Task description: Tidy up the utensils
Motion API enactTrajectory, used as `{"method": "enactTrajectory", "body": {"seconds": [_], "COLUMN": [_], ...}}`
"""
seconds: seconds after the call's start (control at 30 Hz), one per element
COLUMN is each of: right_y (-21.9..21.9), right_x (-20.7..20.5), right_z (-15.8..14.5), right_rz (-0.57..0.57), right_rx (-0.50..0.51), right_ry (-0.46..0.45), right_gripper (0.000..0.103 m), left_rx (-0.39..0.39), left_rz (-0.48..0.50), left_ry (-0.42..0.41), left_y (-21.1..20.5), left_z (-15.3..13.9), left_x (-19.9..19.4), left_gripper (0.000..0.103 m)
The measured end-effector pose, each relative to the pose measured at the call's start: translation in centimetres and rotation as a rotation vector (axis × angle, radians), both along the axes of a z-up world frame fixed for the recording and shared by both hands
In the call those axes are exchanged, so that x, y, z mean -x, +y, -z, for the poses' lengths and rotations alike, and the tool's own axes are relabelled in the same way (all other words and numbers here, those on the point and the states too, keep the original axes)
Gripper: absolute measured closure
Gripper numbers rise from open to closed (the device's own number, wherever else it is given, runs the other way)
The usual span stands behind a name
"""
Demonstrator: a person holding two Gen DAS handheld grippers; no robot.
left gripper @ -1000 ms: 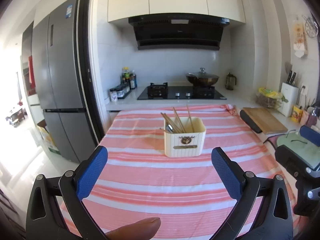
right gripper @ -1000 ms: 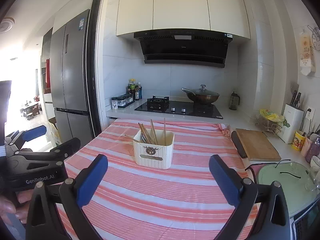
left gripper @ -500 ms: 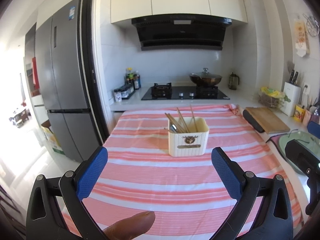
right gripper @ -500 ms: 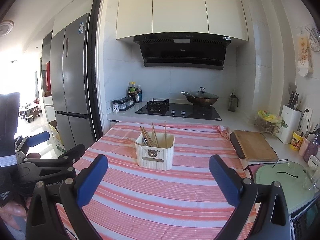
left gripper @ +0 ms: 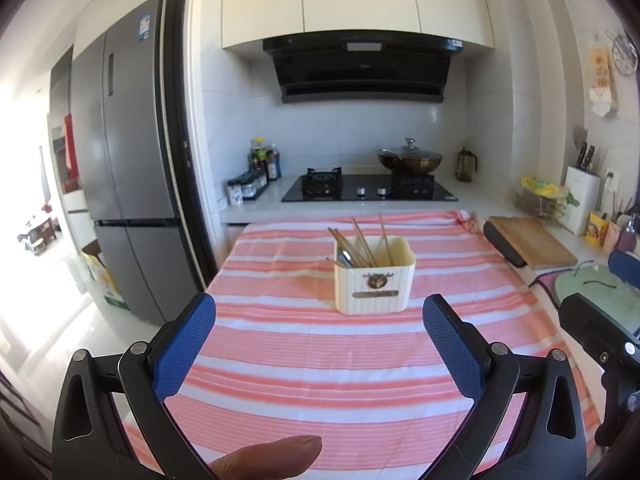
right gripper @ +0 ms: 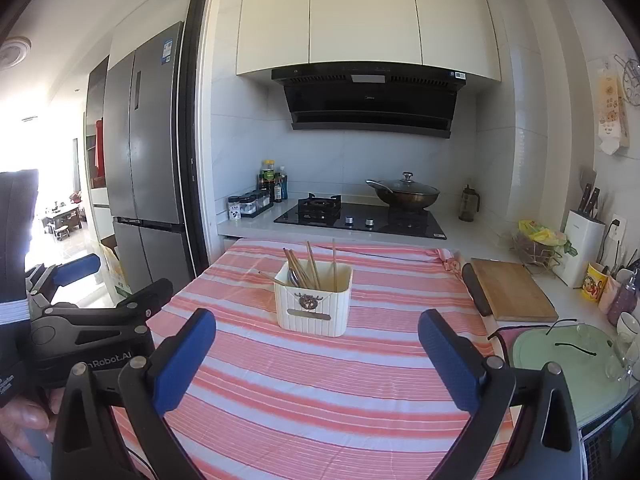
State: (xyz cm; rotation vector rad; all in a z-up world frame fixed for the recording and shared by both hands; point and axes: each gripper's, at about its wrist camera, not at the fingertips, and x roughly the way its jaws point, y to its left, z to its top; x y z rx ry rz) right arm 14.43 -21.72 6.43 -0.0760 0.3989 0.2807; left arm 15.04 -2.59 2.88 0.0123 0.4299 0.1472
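Note:
A cream utensil holder (left gripper: 374,285) (right gripper: 314,304) stands in the middle of a table under a pink striped cloth (left gripper: 320,352) (right gripper: 320,392). Several wooden chopsticks (left gripper: 360,242) (right gripper: 304,266) and a metal spoon (left gripper: 345,257) stick out of it. My left gripper (left gripper: 320,344) hangs open above the near part of the table, nothing between its blue pads. My right gripper (right gripper: 316,354) is open too, held to the right of the left one, also short of the holder. Both are well apart from the holder.
A wooden cutting board (right gripper: 510,290) and a green glass lid (right gripper: 568,354) lie on the counter to the right. Behind the table are a black hob (left gripper: 368,190) with a wok (left gripper: 410,159), and spice jars (left gripper: 250,186). A grey fridge (left gripper: 128,184) stands at left.
Both grippers have drifted slightly back and up, so the holder looks a bit farther and lower. Both stay open and empty.

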Motion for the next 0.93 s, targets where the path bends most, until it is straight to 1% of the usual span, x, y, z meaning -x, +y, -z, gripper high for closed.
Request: {"method": "enactTrajectory", "body": {"seconds": [0.67,0.83,0.93], "right_y": [0.4,0.6,0.5], "right_x": [0.2,0.0,-0.4], "right_z": [0.1,0.2,0.7], "right_rz": [-0.012,-0.011,-0.011], "right_rx": [0.011,0.017,0.016], "right_ry": [0.007,0.012,0.026], "right_gripper": [0.0,0.0,0.0], "left_rx": [0.004,0.031,0.002], "left_rz": [0.004,-0.007,-0.005], "left_ry": [0.011,0.008,0.024], "left_y": [0.0,0.5,0.2], "left_z": [0.1,0.5,1.1], "left_x": [0.0,-0.1,-0.8], "left_gripper": [0.0,0.0,0.0]}}
